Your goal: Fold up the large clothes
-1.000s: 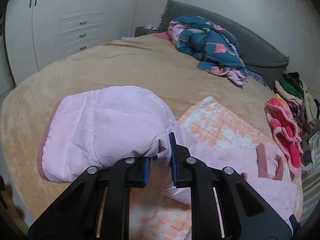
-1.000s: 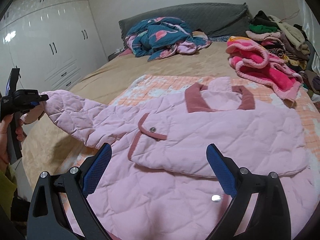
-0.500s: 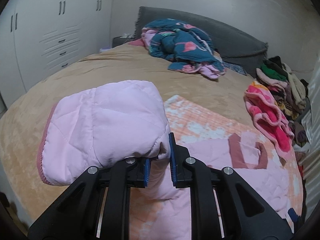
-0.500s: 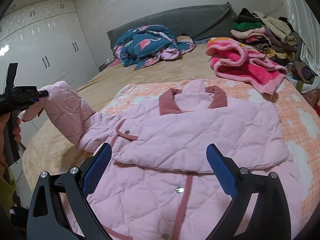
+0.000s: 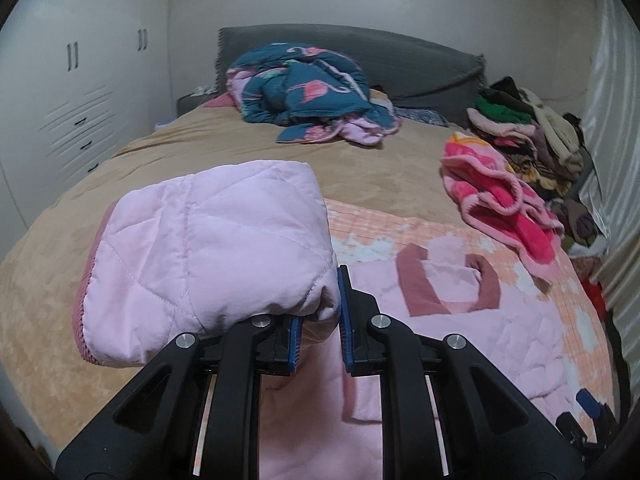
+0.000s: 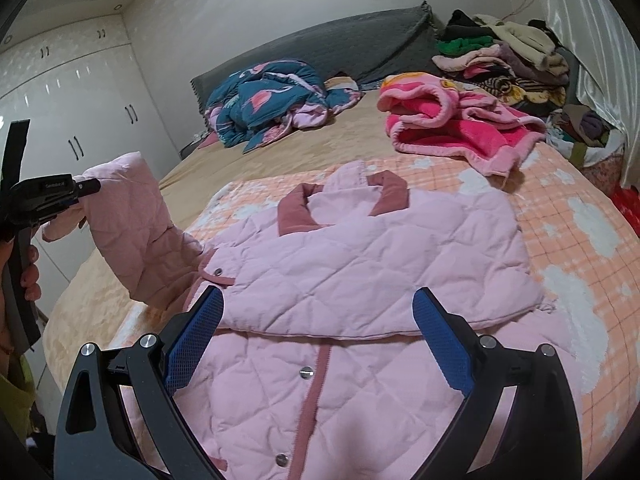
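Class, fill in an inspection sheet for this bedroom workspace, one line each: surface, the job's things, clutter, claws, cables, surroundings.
Surface: bed with a tan cover; an orange checked blanket lies under the work.
Job's things: pink quilted jacket spread flat, one side already folded in; its sleeve is lifted off the bed.
Clutter: teal flamingo quilt bunched near the headboard; bright pink fleece garment; pile of mixed clothes at the far corner.
Claws: left claw shut on the sleeve near its cuff; right claw open above the jacket, holding nothing.
Cables: nothing seen.
Surroundings: white wardrobe, grey headboard, pale curtain.
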The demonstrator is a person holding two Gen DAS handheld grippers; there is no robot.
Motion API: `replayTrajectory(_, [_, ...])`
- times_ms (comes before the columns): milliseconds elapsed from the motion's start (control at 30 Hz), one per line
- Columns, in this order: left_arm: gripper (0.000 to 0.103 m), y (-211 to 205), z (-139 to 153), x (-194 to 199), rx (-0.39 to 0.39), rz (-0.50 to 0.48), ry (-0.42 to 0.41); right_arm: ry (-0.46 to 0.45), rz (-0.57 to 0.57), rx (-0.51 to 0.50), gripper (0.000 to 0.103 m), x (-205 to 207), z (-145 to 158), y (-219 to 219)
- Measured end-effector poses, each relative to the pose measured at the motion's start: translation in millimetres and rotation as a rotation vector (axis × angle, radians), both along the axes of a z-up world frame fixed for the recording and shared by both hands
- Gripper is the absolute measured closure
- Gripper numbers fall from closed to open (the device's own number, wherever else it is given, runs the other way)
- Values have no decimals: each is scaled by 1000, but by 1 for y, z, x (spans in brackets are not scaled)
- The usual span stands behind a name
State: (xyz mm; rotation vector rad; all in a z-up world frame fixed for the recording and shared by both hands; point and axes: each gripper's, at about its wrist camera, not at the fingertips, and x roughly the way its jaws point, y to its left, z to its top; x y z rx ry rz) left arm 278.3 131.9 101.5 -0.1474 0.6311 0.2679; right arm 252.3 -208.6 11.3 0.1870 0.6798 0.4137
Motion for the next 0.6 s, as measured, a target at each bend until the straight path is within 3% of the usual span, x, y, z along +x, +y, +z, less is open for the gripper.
replayTrajectory(600, [95,-102,-19,17,45,-209,18,43,-131,30,8,-10,-16,-63])
